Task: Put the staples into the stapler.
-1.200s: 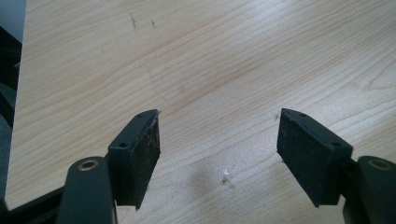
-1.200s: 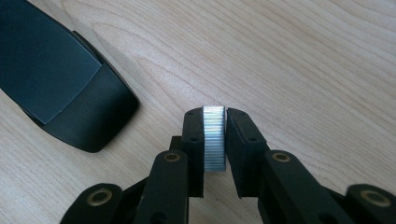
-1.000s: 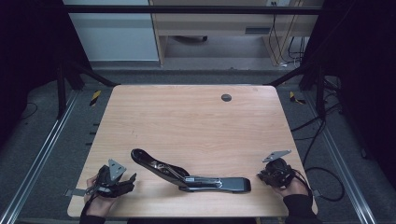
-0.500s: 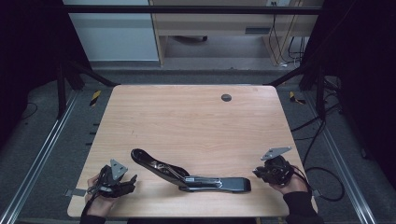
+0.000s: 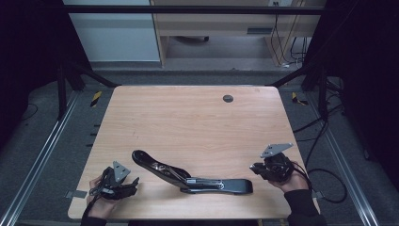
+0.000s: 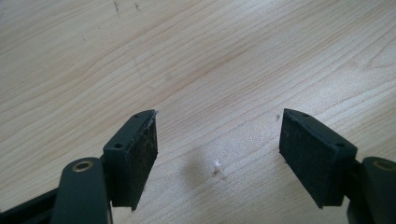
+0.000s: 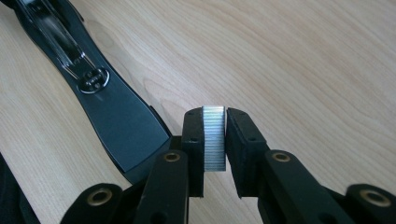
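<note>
Even overhead light falls on the pale wooden table (image 5: 197, 122) in the high view, while the floor and the left and right edges sink into near black. That picture is soft and slightly grainy. The gripper views are brighter and sharper: wood grain reads clearly, the silvery ridged strip of staples (image 7: 214, 137) glints, and the glossy black long-armed stapler (image 7: 107, 112) carries pale reflections. A faint shadow lies between the near pads.
</note>
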{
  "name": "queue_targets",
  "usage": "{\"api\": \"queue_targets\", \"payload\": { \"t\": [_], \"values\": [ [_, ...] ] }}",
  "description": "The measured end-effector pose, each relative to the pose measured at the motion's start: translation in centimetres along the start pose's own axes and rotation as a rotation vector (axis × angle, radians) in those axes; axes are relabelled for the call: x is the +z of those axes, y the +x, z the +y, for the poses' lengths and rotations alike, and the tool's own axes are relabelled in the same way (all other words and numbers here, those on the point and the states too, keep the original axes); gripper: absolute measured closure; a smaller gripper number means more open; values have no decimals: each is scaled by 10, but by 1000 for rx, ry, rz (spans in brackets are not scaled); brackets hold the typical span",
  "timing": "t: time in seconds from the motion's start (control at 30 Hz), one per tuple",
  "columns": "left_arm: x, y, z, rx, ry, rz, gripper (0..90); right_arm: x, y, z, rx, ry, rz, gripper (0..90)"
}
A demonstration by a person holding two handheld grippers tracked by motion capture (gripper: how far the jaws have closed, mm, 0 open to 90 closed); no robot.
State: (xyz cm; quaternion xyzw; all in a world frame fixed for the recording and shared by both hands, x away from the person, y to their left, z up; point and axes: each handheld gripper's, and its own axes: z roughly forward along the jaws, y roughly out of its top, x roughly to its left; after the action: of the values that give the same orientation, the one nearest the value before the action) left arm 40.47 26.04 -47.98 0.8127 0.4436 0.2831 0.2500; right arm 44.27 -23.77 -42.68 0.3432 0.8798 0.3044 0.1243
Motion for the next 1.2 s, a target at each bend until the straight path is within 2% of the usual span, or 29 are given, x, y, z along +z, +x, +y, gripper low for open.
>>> {"api": "queue_targets", "payload": {
  "t": [0.33, 0.7, 0.87, 1.2],
  "values": [
    [0, 2, 0, -19, -5, -5, 266, -1, 5, 17, -37, -11, 17, 775],
    [-1, 4, 0, -43, -15, -7, 266, 3, 17, 46, -115, -26, 61, 776],
    [-1, 4, 0, -44, -17, -5, 266, 7, 21, 55, -124, -46, 101, 775],
    [-1, 4, 0, -44, -16, -3, 267, 12, 29, 77, -158, -66, 143, 775]
  ]
}}
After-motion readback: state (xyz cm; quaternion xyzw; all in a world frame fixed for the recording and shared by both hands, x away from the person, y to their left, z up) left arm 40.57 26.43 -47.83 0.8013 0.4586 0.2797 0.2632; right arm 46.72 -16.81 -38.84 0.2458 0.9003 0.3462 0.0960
